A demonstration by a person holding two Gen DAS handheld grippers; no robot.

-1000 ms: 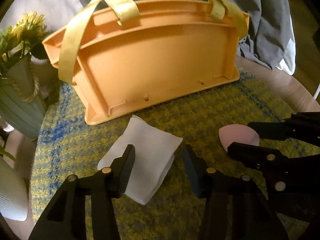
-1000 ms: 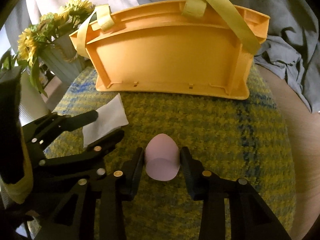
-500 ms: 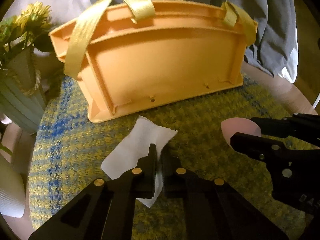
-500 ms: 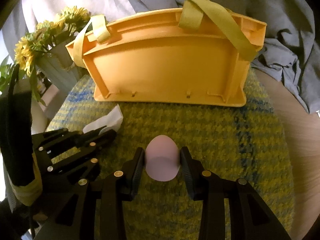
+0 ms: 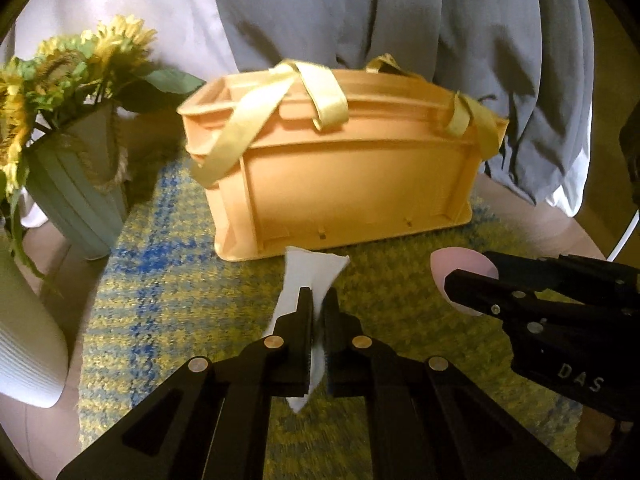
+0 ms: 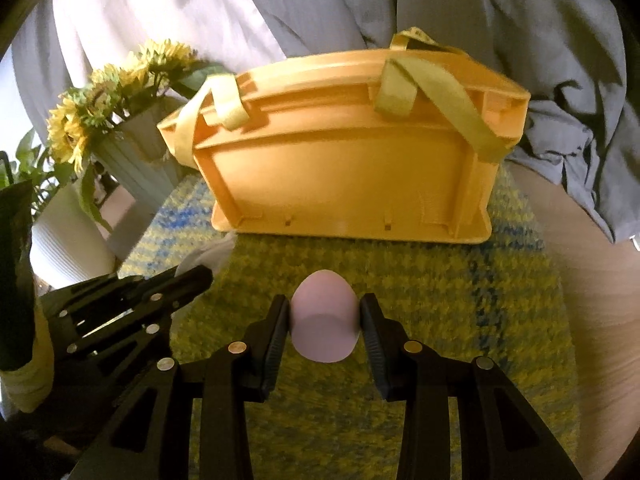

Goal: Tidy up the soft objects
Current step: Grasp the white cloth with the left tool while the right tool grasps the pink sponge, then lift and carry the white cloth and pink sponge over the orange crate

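My left gripper (image 5: 318, 308) is shut on a white soft pad (image 5: 312, 276) and holds it above the yellow-blue woven mat (image 5: 168, 280). My right gripper (image 6: 324, 320) is shut on a pink egg-shaped sponge (image 6: 324, 320), also lifted off the mat (image 6: 460, 300). The sponge (image 5: 460, 268) and right gripper show at the right of the left wrist view. An orange plastic basket (image 5: 348, 192) with yellow fabric handles (image 5: 240, 136) stands upright just beyond both grippers; it also shows in the right wrist view (image 6: 344, 184). The left gripper appears at lower left there (image 6: 192, 280).
A pale green vase (image 5: 76, 204) of sunflowers (image 5: 40, 72) stands left of the basket. A white ribbed pot (image 5: 24, 344) sits at the left edge. Grey and white fabric (image 5: 360, 12) hangs behind the basket. The wooden table edge (image 6: 592, 280) lies to the right.
My left gripper closed on the white pad and lifted it off the mat. Both grippers rose and pulled back, so the basket looks farther and more upright. The right kept its hold on the sponge.
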